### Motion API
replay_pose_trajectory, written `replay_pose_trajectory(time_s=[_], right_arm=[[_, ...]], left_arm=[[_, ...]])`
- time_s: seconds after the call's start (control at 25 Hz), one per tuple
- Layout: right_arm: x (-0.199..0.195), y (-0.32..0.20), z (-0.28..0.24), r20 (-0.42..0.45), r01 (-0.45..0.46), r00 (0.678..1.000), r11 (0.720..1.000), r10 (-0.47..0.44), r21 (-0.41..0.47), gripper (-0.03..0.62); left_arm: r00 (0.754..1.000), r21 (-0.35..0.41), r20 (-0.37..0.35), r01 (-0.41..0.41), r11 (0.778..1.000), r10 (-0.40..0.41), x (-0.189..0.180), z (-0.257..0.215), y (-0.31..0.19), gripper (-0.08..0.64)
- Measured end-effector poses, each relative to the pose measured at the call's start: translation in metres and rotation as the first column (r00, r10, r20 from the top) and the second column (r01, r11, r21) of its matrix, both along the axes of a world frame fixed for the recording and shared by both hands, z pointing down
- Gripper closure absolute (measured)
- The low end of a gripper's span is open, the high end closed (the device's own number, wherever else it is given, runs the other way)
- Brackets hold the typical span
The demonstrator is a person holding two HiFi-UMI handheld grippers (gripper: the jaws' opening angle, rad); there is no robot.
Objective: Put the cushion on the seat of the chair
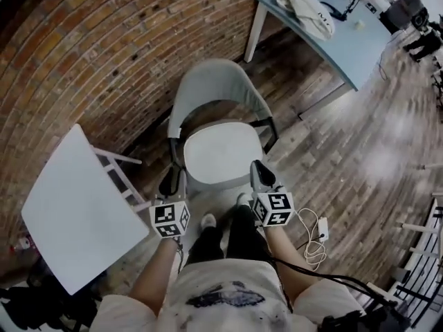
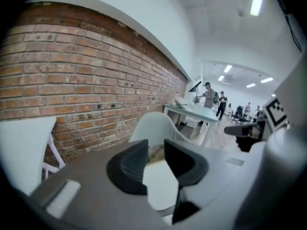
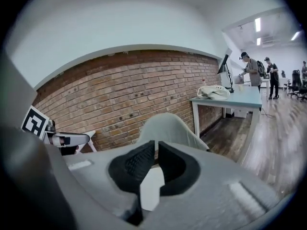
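The grey shell chair (image 1: 214, 85) stands against the brick wall, and the white cushion (image 1: 221, 152) lies flat on its seat. My left gripper (image 1: 172, 182) hovers at the seat's near left corner with its jaws apart and nothing between them. Over the near right corner my right gripper (image 1: 261, 175) has only a narrow slit between its jaws and also holds nothing. In the left gripper view the chair (image 2: 154, 124) and cushion (image 2: 160, 188) show beyond the left gripper (image 2: 156, 150). The right gripper view shows the chair (image 3: 165, 124) past the right gripper (image 3: 157, 150).
A white folding table (image 1: 76, 220) stands close on the left. A pale blue table (image 1: 339, 40) with a white bag (image 1: 308, 9) is at the back right. A white cable (image 1: 315, 241) lies on the wooden floor to the right. People stand far off (image 3: 249, 71).
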State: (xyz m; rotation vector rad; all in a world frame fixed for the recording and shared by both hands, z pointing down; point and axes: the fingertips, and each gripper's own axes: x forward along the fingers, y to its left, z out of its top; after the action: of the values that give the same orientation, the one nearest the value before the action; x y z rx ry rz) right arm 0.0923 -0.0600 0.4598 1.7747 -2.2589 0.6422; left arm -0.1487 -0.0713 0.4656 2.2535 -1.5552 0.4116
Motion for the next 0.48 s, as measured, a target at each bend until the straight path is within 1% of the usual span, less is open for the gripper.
replay_pose_trajectory(time_s=[0.08,0.16,0.24,0.36,0.48], right_arm=[[-0.004,0.006,-0.034,0.012,0.0,1.0,1.0,0.0,0.026,0.586],[-0.014,0.013,-0.066,0.024,0.001,1.0,0.998,-0.002,0.062,0.591],[-0.025,0.022,-0.093,0.03,0.007,1.0,0.995,-0.01,0.098,0.592],[-0.034,0.035,-0.13,0.008,0.011,1.0,0.987,-0.012,0.157,0.592],[-0.03,0.046,-0.159,-0.004,-0.007,1.0,0.978,0.008,0.207,0.594]], left_arm=[[1.0,0.035,-0.013,-0.023,0.999,0.024,0.004,-0.035,0.004,0.469],[0.999,0.062,-0.018,-0.038,0.997,0.039,0.001,-0.065,0.011,0.495],[0.999,0.073,-0.022,-0.046,0.996,0.047,-0.004,-0.088,0.02,0.528],[0.997,0.106,-0.032,-0.06,0.993,0.063,-0.008,-0.121,0.03,0.562],[0.994,0.15,-0.038,-0.093,0.984,0.1,-0.002,-0.147,0.037,0.568]])
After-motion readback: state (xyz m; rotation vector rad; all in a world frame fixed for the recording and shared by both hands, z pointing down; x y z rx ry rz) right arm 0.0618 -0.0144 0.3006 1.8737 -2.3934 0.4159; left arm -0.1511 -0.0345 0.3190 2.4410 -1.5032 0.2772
